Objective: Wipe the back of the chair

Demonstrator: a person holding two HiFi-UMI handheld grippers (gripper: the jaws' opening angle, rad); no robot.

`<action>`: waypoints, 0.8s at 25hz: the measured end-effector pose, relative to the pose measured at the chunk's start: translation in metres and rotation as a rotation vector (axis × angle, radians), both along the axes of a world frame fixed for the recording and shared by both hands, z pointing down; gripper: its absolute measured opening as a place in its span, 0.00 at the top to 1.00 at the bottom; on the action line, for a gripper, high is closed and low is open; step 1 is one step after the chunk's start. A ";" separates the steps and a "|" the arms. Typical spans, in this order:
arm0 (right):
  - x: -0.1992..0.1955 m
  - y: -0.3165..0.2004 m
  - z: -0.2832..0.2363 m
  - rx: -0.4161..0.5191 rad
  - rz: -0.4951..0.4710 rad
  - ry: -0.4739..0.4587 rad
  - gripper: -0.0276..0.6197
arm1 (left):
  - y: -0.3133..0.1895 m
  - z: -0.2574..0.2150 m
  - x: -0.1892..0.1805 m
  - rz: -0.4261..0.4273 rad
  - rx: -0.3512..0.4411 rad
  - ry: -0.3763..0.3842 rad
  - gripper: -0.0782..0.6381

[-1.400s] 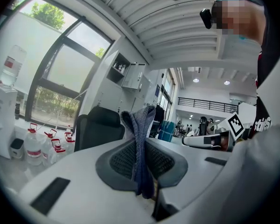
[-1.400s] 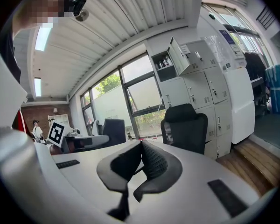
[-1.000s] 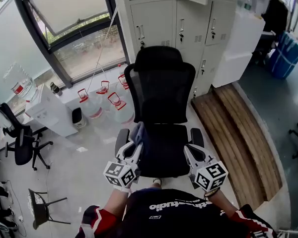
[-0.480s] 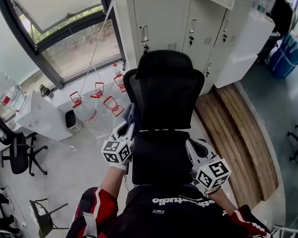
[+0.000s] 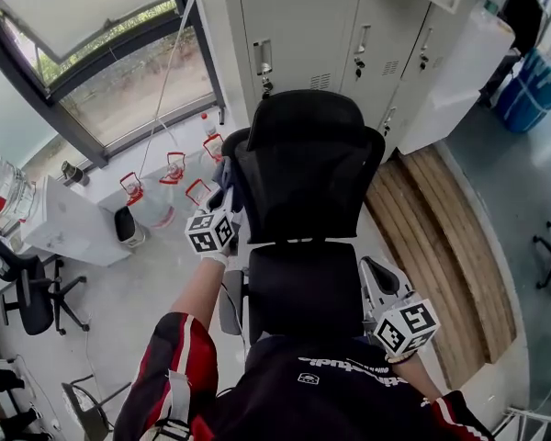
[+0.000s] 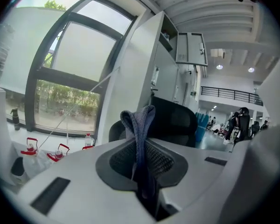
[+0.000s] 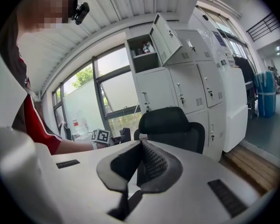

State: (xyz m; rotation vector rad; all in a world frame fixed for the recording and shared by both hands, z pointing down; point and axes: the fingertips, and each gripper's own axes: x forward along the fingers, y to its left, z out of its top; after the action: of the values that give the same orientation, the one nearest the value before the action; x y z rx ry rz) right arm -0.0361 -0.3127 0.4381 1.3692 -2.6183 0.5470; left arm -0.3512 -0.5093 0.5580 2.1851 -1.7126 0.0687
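Observation:
A black mesh office chair (image 5: pixel 303 186) faces me, its headrest (image 5: pixel 303 118) on top. My left gripper (image 5: pixel 224 189) is raised to the left edge of the backrest and is shut on a grey-blue cloth (image 5: pixel 222 175), which lies against that edge. In the left gripper view the cloth (image 6: pixel 140 134) stands folded between the shut jaws of the gripper (image 6: pixel 142 146), with the chair (image 6: pixel 177 120) just behind. My right gripper (image 5: pixel 375 272) hangs low by the seat's right armrest. Its jaws (image 7: pixel 141 148) are closed on nothing, and the chair (image 7: pixel 170 125) shows beyond.
Grey lockers (image 5: pixel 349 35) stand right behind the chair. Several water jugs (image 5: pixel 170 168) sit on the floor by the window at the left, next to a white cabinet (image 5: pixel 60 223). A wooden platform (image 5: pixel 441 237) lies to the right. Another black chair (image 5: pixel 28 292) stands far left.
My left gripper has risen with the cloth from seat height to the left edge of the backrest. The right gripper has stayed low by the armrest.

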 end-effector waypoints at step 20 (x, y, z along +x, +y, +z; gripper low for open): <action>0.063 -0.047 0.007 -0.015 0.052 0.031 0.94 | -0.100 0.079 0.014 -0.088 -0.112 -0.144 0.81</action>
State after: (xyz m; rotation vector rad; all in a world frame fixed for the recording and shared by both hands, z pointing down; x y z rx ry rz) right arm 0.0271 -0.3596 0.4449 1.4325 -2.5558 0.5463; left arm -0.3369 -0.6096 0.6367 2.0655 -1.8327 0.2986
